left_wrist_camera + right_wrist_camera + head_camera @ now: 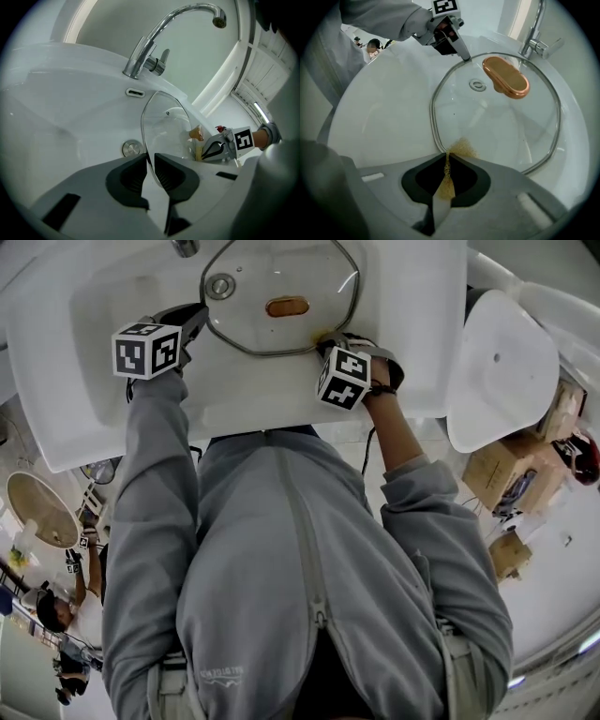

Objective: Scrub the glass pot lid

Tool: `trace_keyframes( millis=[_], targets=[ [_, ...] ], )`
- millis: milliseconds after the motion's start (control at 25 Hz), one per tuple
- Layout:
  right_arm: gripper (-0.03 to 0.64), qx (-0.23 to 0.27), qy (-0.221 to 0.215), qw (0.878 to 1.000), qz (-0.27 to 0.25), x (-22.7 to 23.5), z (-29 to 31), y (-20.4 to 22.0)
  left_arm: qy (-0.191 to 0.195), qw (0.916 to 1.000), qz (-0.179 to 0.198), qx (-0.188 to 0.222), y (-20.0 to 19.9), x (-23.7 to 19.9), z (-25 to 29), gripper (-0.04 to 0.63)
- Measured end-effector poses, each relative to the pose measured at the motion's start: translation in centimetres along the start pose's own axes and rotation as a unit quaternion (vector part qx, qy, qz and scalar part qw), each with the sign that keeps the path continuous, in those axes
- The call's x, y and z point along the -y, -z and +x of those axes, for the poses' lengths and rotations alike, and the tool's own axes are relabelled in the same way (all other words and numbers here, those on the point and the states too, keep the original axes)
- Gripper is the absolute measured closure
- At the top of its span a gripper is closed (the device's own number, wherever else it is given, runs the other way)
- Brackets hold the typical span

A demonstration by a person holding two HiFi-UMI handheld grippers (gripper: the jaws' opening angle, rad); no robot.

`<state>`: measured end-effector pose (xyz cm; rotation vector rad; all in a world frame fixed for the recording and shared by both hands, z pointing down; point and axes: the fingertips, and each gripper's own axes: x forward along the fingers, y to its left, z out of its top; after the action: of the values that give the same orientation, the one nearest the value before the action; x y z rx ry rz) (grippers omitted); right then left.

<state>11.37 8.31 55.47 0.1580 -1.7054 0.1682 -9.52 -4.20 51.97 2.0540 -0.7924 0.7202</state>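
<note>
The glass pot lid (281,277), with a metal rim and a copper-coloured handle (287,306), stands tilted in the white sink (112,306). My left gripper (200,317) is shut on the lid's left rim, and in the left gripper view its jaws (150,161) pinch the rim edge-on. My right gripper (328,338) is at the lid's near right edge. It points down and is shut on a yellow-brown scrub pad (446,173). The pad's tip presses on the glass (497,117) just inside the rim. The left gripper (465,57) shows across the lid.
A chrome faucet (154,51) rises behind the basin, with an overflow slot (135,93) and a drain plug (132,148) below it. A white rounded fixture (497,367) and cardboard boxes (502,474) stand to the right. People (56,606) are at lower left.
</note>
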Motion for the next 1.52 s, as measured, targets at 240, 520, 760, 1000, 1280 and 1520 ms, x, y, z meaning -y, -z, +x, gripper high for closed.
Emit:
trace_keyframes(
  millis=[240, 520, 760, 1000, 1280, 1520],
  targets=[
    [0.594, 0.015, 0.013, 0.999, 0.032, 0.0, -0.8, -0.6, -0.04, 0.9989, 0.012, -0.021, 0.7, 0.2, 0.1, 0.525],
    [0.594, 0.029, 0.034, 0.998, 0.046, 0.1, -2.3, -0.5, -0.066, 0.9975, 0.023, -0.012, 1.2, 2.3, -1.5, 0.433],
    [0.594, 0.076, 0.069, 0.991, 0.085, 1.2, -5.5, -2.1, -0.071, 0.9953, 0.065, 0.012, 0.7, 5.7, -2.7, 0.433],
    [0.594, 0.175, 0.17, 0.956, 0.162, 5.7, -13.9, -3.6, -0.093, 0.982, 0.119, 0.113, -3.8, 10.2, -5.9, 0.505],
    [0.594, 0.349, 0.315, 0.856, 0.214, 9.1, -28.3, -7.7, -0.078, 0.9531, 0.17, 0.238, -11.2, 17.4, -12.1, 0.58],
    [0.594, 0.491, 0.35, 0.752, 0.266, 8.4, -36.7, -9.4, -0.095, 0.9201, 0.179, 0.335, -16.2, 22.3, -17.8, 0.581]
  ],
)
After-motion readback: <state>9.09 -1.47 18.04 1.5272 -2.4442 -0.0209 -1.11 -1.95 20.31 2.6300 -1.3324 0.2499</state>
